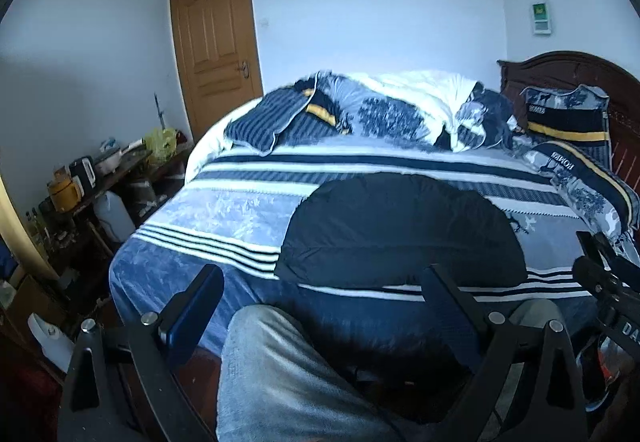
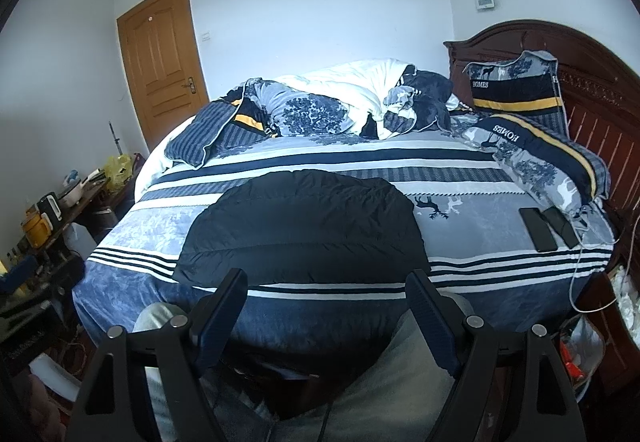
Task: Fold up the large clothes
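dark garment (image 2: 304, 226) flat on bed (image 2: 472, 209), straight ahead of both tongs, long axis sideways — left tongs (image 1: 320, 306), right tongs (image 2: 326, 302) wide open, empty, about equally near.

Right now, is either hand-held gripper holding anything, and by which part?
Nothing is held. The left hand-held gripper and right hand-held gripper are both open, short of the bed, and the dark jacket lies flat on the bedspread, untouched.
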`<state>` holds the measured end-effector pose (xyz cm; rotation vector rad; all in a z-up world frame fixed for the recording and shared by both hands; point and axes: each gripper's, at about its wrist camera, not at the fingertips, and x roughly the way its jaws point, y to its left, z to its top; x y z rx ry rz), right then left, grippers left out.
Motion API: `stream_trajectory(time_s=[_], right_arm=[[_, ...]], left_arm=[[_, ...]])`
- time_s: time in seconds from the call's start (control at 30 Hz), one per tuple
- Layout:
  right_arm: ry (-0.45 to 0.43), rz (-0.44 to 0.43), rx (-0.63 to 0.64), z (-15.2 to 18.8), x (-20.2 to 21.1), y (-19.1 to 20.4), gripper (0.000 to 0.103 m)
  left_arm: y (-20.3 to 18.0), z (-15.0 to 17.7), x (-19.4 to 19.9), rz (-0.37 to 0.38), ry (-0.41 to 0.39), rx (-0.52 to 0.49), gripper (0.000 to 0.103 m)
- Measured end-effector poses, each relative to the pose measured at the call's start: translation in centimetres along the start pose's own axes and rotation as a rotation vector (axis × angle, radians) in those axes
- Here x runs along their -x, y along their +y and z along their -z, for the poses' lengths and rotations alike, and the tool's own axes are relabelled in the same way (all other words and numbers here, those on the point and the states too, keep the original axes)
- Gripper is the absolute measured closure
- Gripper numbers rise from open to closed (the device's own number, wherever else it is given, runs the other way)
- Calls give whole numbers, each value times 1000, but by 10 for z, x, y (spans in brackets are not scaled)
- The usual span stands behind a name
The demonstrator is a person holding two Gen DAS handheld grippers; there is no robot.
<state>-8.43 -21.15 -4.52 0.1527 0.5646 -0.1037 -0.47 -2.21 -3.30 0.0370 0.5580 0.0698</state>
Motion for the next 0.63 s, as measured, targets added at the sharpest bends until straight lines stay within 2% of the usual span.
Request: stream_trajectory(time_s=[0.2, 0.37, 0.63], right_arm=[[30, 0, 13, -3, -15, -1, 19], [78, -1, -13, -9, -43, -8, 19], [204, -4, -5, -18, -124, -11, 19]], left_arm=[[2, -1, -24, -2, 31, -5, 4], [-3, -5, -58, -1, 93, -26, 4], [-29, -14, -142, 16, 181, -66, 4]])
